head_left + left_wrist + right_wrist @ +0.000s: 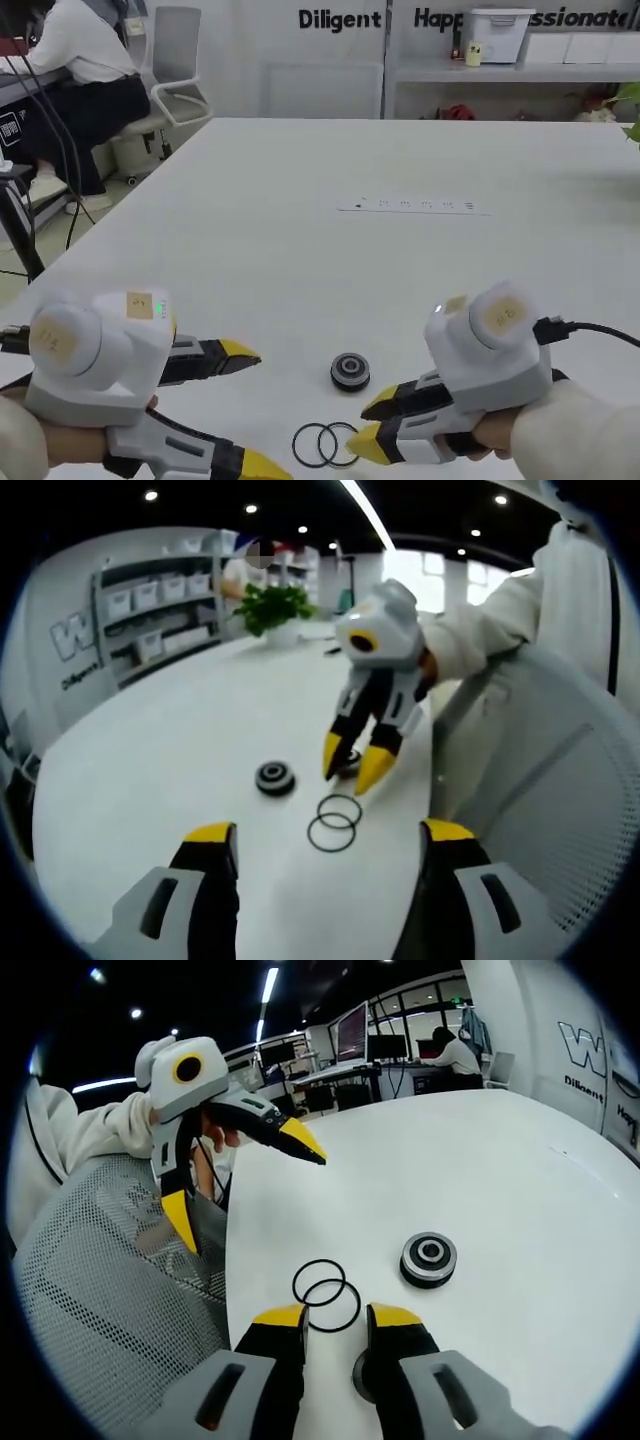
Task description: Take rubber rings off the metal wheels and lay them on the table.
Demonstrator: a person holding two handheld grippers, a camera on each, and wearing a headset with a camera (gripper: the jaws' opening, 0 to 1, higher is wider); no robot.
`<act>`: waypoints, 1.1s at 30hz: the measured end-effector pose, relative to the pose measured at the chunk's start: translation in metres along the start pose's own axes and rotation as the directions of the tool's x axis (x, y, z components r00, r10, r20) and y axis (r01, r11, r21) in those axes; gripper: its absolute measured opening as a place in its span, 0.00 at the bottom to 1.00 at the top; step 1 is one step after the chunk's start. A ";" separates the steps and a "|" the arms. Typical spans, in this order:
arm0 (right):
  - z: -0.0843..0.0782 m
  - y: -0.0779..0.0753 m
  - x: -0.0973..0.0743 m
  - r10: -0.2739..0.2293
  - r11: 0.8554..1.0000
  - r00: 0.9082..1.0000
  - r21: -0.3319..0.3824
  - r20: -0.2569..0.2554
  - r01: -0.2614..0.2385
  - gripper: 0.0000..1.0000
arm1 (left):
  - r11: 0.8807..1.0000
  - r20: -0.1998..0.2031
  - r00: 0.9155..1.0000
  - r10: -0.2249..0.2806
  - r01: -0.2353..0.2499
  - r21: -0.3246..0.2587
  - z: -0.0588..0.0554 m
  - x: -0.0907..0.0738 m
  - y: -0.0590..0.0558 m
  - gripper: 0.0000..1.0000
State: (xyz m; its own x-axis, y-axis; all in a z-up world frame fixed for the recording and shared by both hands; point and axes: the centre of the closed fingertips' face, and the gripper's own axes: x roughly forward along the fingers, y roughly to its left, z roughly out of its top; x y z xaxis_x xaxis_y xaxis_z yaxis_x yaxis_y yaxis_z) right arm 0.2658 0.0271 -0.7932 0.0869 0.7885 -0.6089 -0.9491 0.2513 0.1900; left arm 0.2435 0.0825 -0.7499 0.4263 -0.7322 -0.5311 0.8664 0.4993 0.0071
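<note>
A dark metal wheel (pixel 350 370) (pixel 275 778) (pixel 428 1260) lies flat on the white table (pixel 300 250). Two black rubber rings (pixel 325 443) (pixel 335 822) (pixel 325 1295) lie overlapping on the table near its front edge. My right gripper (pixel 372 425) (pixel 337 1315) (pixel 352 763) hovers just right of the rings, its jaws a small gap apart with nothing spanning it. A second wheel (pixel 362 1375) (pixel 349 765) peeks out under its right finger. My left gripper (pixel 252 408) (pixel 328 830) (pixel 248 1198) is wide open and empty, left of the rings.
A white power strip (pixel 412 206) lies mid-table. A grey mesh chair (pixel 110 1290) (pixel 570 810) stands at the near table edge. At the far left a person (pixel 85 60) sits at another desk. A potted plant (pixel 272 605) stands at the table's right end.
</note>
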 end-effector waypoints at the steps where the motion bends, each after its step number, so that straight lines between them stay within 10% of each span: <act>1: 0.001 -0.001 -0.001 -0.004 1.000 1.000 0.000 0.003 0.004 0.21 | 1.000 0.000 1.000 0.000 0.000 0.000 0.000 0.000 0.000 0.75; 33: 0.027 -0.041 -0.037 -0.117 0.991 0.982 0.086 0.151 0.104 0.24 | 1.000 0.043 0.999 -0.004 0.005 -0.023 0.008 -0.001 0.000 0.75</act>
State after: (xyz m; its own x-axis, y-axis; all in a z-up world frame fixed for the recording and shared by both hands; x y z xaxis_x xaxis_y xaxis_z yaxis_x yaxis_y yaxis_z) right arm 0.3094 0.0031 -0.7575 0.2417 0.8296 -0.5033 -0.9054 0.3794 0.1906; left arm 0.2453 0.0795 -0.7422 0.4336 -0.7533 -0.4944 0.8624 0.5061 -0.0147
